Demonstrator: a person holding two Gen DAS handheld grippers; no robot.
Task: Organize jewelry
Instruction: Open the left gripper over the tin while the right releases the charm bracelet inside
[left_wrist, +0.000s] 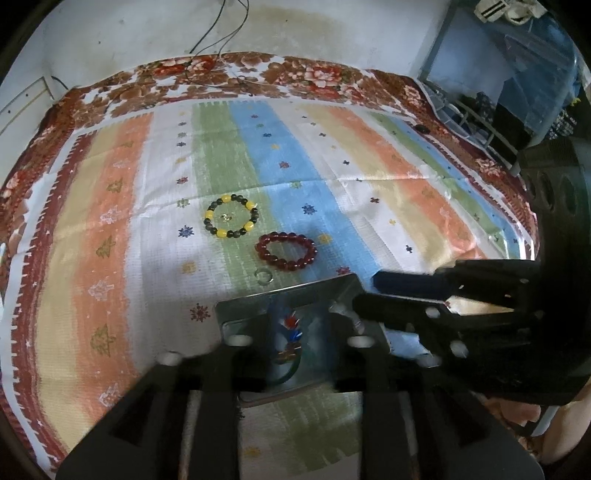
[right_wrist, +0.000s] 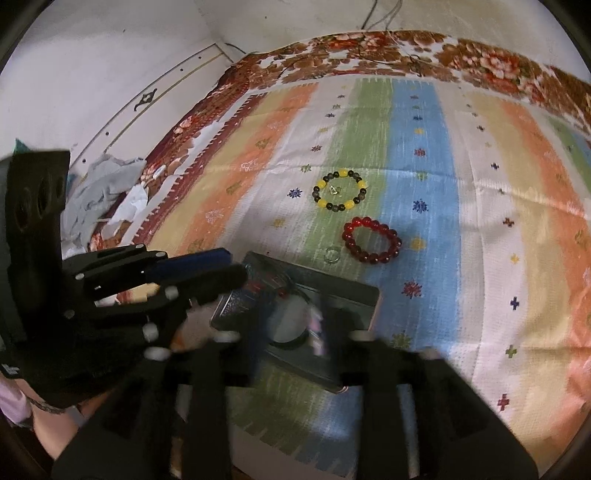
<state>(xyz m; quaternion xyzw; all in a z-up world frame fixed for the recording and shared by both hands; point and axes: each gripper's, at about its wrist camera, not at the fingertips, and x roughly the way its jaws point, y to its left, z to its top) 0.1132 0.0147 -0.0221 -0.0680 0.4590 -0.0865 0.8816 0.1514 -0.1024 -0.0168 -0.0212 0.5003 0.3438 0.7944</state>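
A shallow grey metal tray (left_wrist: 240, 308) lies on the striped cloth (left_wrist: 122, 221), and everything else is placed here by that tray. The left gripper (left_wrist: 295, 341) hangs over the tray with its fingers (left_wrist: 240, 339) spread apart, one over each side of the tray's inside, nothing between them. Inside the tray, between those fingers, lies a small piece with red and blue bits (left_wrist: 291, 328); motion blur makes it hard to say what kind of jewelry it is.

From the other camera the right gripper (right_wrist: 291, 338) also sits above the tray (right_wrist: 354, 291), fingers (right_wrist: 360, 336) likewise apart and holding nothing. The tray's contents look smeared there, with a pale round shape (right_wrist: 291, 321) in the middle.

Just beyond the tray's far edge, touching nothing, rests a small clear ring (left_wrist: 263, 276). A little farther out from the tray lies the dark red beaded bracelet (left_wrist: 286, 251), close to the ring but apart from it. Farther still is the yellow and dark beaded bracelet (left_wrist: 231, 216), flat on the cloth, with a tiny gold-coloured item (left_wrist: 226, 218) inside its circle. In the right wrist view the same order holds: ring (right_wrist: 331, 254) nearest the tray, then the red bracelet (right_wrist: 371, 240), then the yellow and dark one (right_wrist: 339, 190).

Each gripper shows at the tray's side in the other's view: right (left_wrist: 399, 291), left (right_wrist: 207, 271).
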